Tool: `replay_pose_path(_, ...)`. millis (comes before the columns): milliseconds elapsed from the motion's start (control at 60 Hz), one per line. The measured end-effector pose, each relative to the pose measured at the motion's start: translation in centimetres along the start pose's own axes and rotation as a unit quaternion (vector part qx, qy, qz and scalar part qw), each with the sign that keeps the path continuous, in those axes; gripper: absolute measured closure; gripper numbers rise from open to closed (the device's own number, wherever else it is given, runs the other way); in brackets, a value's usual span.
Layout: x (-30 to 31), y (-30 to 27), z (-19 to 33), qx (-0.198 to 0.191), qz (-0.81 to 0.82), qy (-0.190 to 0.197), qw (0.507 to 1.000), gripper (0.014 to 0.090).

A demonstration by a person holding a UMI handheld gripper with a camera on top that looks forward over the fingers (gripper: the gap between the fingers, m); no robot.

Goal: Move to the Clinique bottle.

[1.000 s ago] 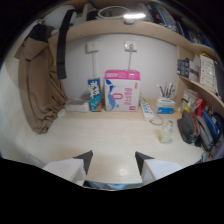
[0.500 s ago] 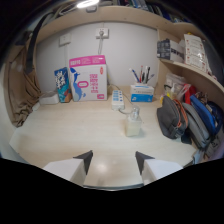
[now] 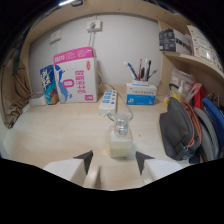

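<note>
The Clinique bottle is a small squat bottle with pale cream contents and a clear rounded cap. It stands upright on the light wooden desk, just ahead of my fingers and in line with the gap between them. My gripper is open, its two dark fingertips apart at either side of the bottle's base, with nothing held. The bottle rests on the desk on its own.
A white power strip lies beyond the bottle. Behind it stand a pink and white box, a blue carton and a pen holder box. A dark pouch and bags crowd the right, under shelves.
The view has swung right and moved closer. The bottle has grown larger and now sits just ahead of the fingers; the pink box has slid leftward.
</note>
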Motion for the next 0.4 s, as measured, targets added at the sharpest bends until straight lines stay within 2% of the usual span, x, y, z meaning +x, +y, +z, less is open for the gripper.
replay_pose_path(400,-0.24,0.07,0.39,0.001,0.011,0.000,1.000,0.0173)
